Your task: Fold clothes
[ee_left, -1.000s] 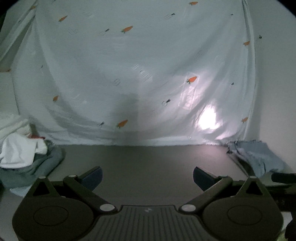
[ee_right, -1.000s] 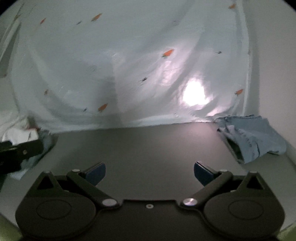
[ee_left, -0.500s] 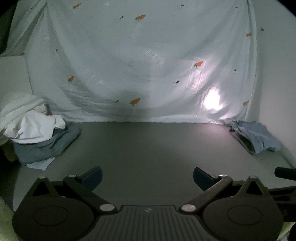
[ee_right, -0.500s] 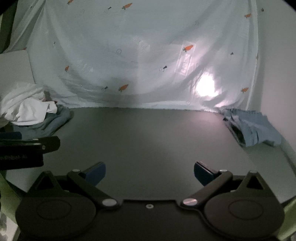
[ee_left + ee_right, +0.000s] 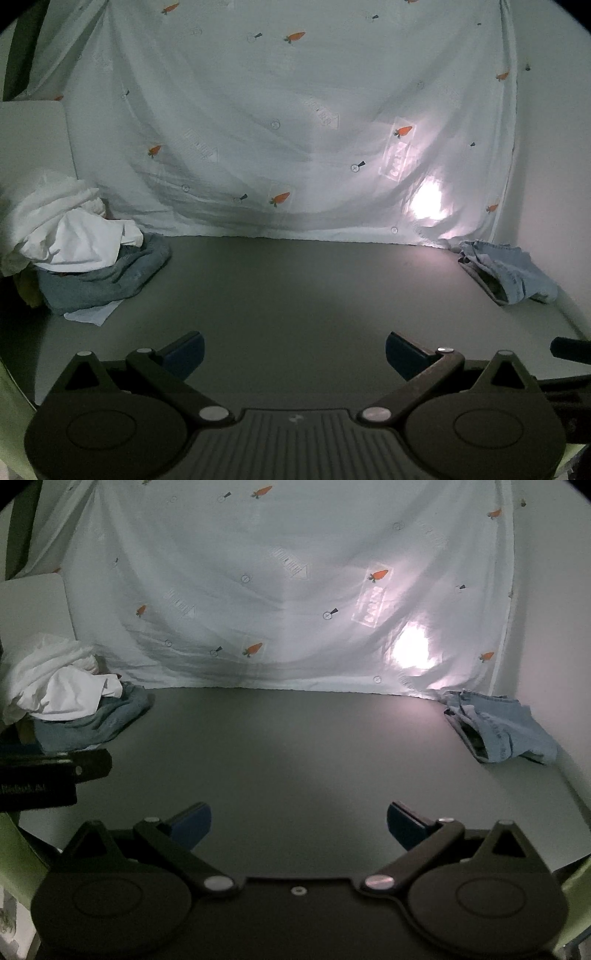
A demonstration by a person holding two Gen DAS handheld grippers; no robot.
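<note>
A heap of clothes lies at the table's far left: white garments (image 5: pixel 66 229) (image 5: pixel 55 683) on top of a grey-blue one (image 5: pixel 110 273) (image 5: pixel 99 723). Folded light-blue denim (image 5: pixel 513 273) (image 5: pixel 502 727) lies at the far right. My left gripper (image 5: pixel 293 350) is open and empty above the near part of the dark table (image 5: pixel 295 295). My right gripper (image 5: pixel 299 825) is open and empty too, over the near edge. The left gripper's body (image 5: pixel 51 771) shows at the left of the right wrist view.
A pale sheet with small carrot prints (image 5: pixel 295 129) (image 5: pixel 280 590) hangs behind the table, with a bright light spot low right. A white panel (image 5: pixel 33 140) stands at the far left. A white wall (image 5: pixel 554 147) bounds the right side.
Both grippers have pulled back from the sheet, so more of the table and both clothes piles come into view. Both stay open.
</note>
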